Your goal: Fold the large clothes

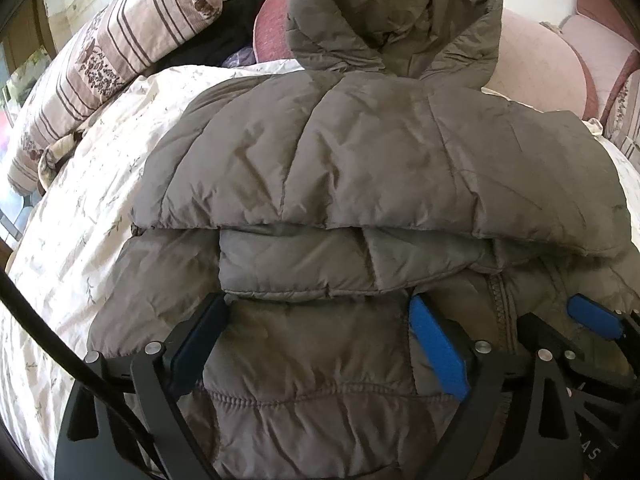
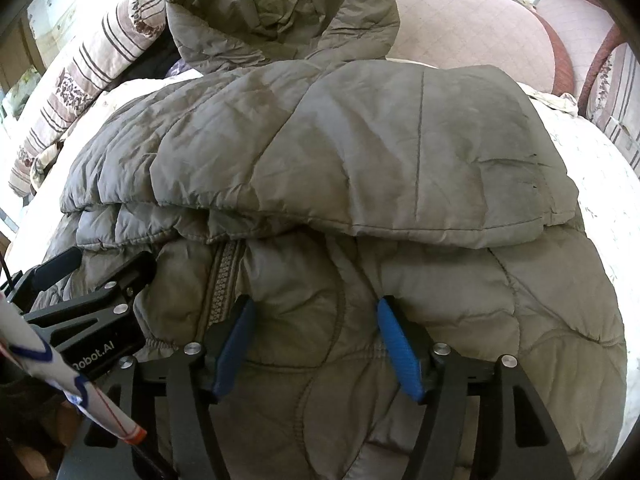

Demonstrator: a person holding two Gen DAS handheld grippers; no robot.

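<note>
A grey-brown quilted hooded jacket [image 1: 360,160] lies on the bed, sleeves folded across its body, hood [image 1: 400,12] at the far end. It also shows in the right wrist view [image 2: 340,140]. My left gripper [image 1: 318,312] is open, its blue fingers spread over the jacket's near hem, left of the zipper [image 1: 500,312]. My right gripper [image 2: 314,316] is open too, its fingers spread over the hem right of the zipper [image 2: 222,280]. Neither grips cloth. Each gripper shows at the edge of the other's view: the right one [image 1: 592,316], the left one [image 2: 92,268].
The jacket rests on a pale floral bedspread [image 1: 80,208]. A striped bolster pillow [image 1: 100,60] lies at the far left. A pink padded headboard [image 2: 460,20] stands behind the hood. A dark garment [image 1: 216,40] lies between pillow and hood.
</note>
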